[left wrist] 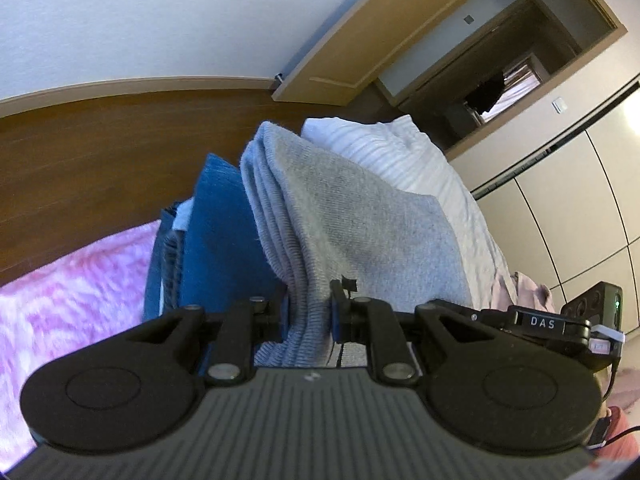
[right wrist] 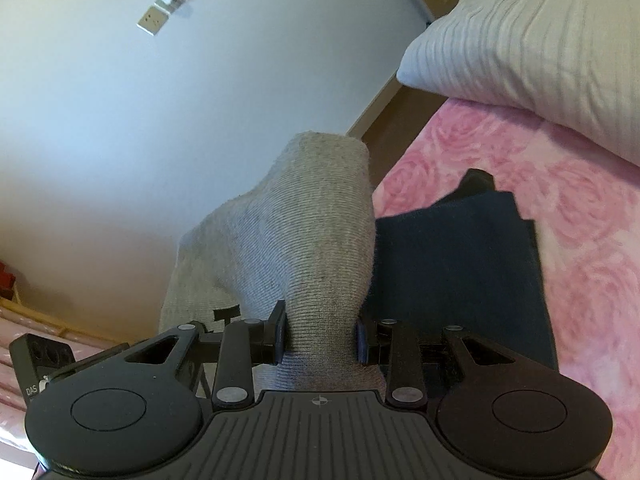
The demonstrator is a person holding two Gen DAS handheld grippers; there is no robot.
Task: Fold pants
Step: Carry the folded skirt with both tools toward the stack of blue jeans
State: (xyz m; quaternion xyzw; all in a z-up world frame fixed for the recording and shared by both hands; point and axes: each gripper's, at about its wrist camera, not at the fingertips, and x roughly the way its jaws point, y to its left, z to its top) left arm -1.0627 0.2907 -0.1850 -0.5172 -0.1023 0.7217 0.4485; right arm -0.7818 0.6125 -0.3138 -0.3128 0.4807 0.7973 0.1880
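Left wrist view: left hand-held gripper pinches a bunched edge of the grey knit pants, lifted off the pink bed cover, likely to carry one end over for a fold. Folded blue jeans lie just beside the pants; a white pillow sits behind. Right hand-held gripper clamps another grey section, above a dark folded garment. No containers visible.
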